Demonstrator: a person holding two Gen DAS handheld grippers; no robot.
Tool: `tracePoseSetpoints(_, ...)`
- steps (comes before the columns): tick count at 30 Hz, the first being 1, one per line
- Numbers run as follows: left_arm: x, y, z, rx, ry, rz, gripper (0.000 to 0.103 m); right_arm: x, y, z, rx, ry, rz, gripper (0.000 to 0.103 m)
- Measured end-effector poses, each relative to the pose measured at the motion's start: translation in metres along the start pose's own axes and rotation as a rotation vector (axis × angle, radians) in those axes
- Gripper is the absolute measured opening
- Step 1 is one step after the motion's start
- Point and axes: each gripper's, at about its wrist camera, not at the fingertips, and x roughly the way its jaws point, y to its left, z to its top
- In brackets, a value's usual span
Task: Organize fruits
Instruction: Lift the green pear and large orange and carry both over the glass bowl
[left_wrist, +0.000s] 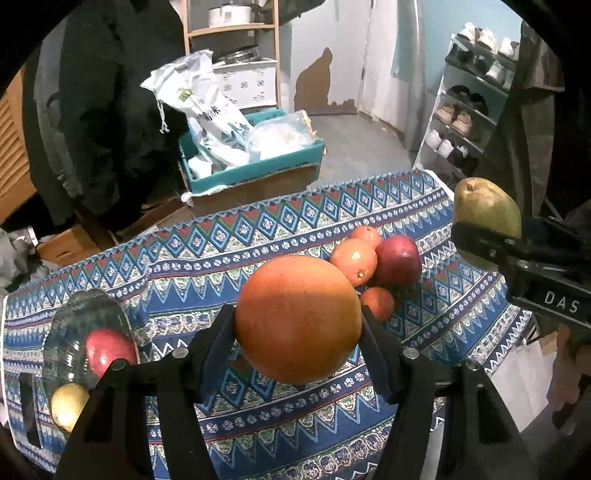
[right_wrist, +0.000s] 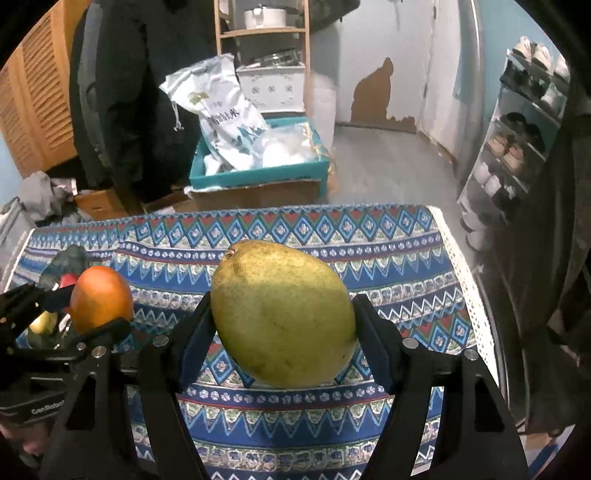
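Clamping orange (left_wrist: 298, 319), right gripper (right_wrist: 282, 332) pear (right_wrist: 282, 314)

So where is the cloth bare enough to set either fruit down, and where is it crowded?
Bare cloth runs between the glass bowl and the fruit pile; the right wrist view shows the cloth's right half empty to its white edge. Crowded: the pile, and the bowl, already holding a red apple and a yellow fruit.
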Motion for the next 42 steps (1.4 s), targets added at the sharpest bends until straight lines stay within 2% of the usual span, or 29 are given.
tracePoseSetpoints(22, -0.043, 0.037, 0.006, -0.057, -0.102, 0.038, 0.066, -0.022, 0.047, 0.028, -0.048, -0.079, 0.044, 0.072)
tracePoseSetpoints(42, -0.07, 0.117, -0.002, -0.186, -0.148, 0.133, 0.066, -0.017, 0.132, 0.062, -0.145, -0.109, 0.119, 0.072)
